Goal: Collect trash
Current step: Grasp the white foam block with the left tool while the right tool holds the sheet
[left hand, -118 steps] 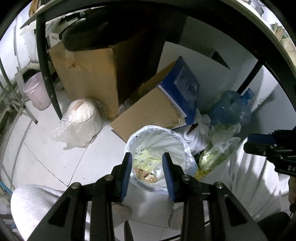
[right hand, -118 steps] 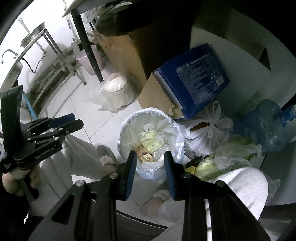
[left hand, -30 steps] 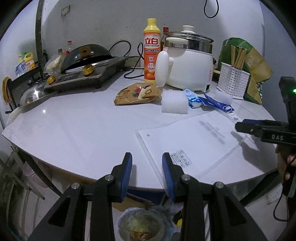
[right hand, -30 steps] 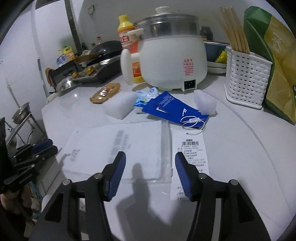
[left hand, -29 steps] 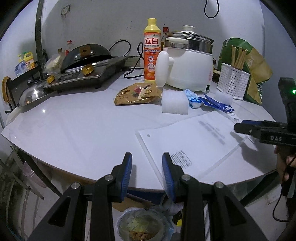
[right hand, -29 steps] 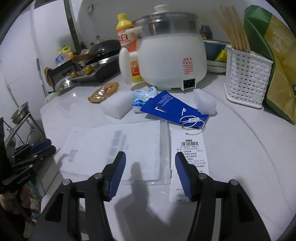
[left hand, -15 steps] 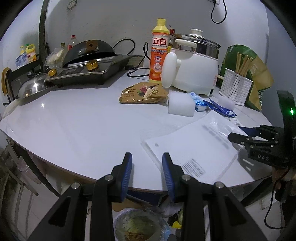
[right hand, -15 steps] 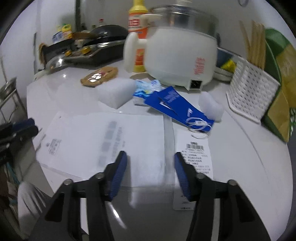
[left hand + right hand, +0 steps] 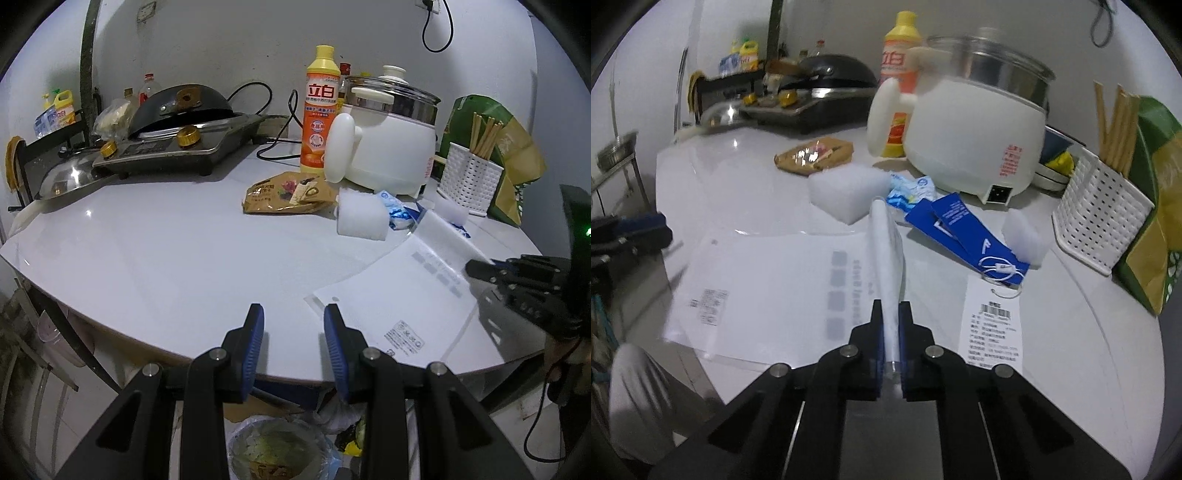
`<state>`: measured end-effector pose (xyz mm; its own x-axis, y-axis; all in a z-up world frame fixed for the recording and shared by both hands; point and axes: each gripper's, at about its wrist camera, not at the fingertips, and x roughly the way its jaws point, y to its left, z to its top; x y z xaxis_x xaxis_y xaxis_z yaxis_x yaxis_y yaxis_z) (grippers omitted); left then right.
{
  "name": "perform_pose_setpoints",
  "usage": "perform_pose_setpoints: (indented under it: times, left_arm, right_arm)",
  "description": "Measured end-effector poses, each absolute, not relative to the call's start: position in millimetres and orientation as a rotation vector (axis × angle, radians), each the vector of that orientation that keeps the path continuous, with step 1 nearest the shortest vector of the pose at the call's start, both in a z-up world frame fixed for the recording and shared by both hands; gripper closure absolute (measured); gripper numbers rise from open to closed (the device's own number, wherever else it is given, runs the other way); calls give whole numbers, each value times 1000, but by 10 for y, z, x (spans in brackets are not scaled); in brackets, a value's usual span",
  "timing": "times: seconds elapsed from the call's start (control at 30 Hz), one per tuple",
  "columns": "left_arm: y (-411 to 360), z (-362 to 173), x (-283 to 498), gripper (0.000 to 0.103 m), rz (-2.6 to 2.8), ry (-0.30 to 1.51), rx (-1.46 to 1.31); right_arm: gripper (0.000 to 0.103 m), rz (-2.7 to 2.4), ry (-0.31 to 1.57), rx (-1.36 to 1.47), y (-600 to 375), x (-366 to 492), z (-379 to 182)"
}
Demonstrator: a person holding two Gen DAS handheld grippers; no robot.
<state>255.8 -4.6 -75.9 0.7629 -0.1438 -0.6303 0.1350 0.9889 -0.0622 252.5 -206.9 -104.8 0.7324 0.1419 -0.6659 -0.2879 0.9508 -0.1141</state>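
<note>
A large white plastic mailer bag lies flat on the white table, its right edge pulled up into a ridge. My right gripper is shut on that raised edge; the same right gripper shows at the bag in the left wrist view. My left gripper hovers at the table's near edge, open with nothing between its fingers. Other litter lies behind: a brown snack wrapper, a white foam block, a blue card sleeve and a barcode tag.
A white electric pot, an orange detergent bottle, a gas stove with a wok and a white chopstick basket stand at the back. A lined trash bin sits on the floor under the table edge.
The right gripper's jaws have gone from wide apart to shut on the bag's right edge, which now stands up as a ridge. The left gripper has kept its place.
</note>
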Motion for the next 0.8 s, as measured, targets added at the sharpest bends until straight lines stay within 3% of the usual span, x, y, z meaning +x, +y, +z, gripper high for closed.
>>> perform_pose_setpoints:
  times: [0.13, 0.2, 0.27, 0.57, 0.7, 0.8]
  left_arm:
    - [-163, -718, 2626, 70, -169, 691, -8]
    - [-236, -693, 2670, 55, -183, 690, -12]
    - [-297, -664, 2713, 49, -197, 684, -15]
    - [-649, -581, 3092, 44, -263, 696, 6]
    - [-778, -589, 3288, 35, -283, 698, 9]
    - [-846, -626, 3401, 34, -294, 704, 8]
  right_arm:
    - [97, 245, 686, -158, -2257, 2478, -921]
    - [97, 250, 670, -130, -2362, 2457, -856]
    - [97, 251, 657, -116, -2431, 2424, -804]
    - [97, 245, 614, -54, -2824, 2419, -686]
    - [97, 229, 611, -33, -2998, 2456, -691]
    - [97, 210, 616, -16, -3120, 2493, -713]
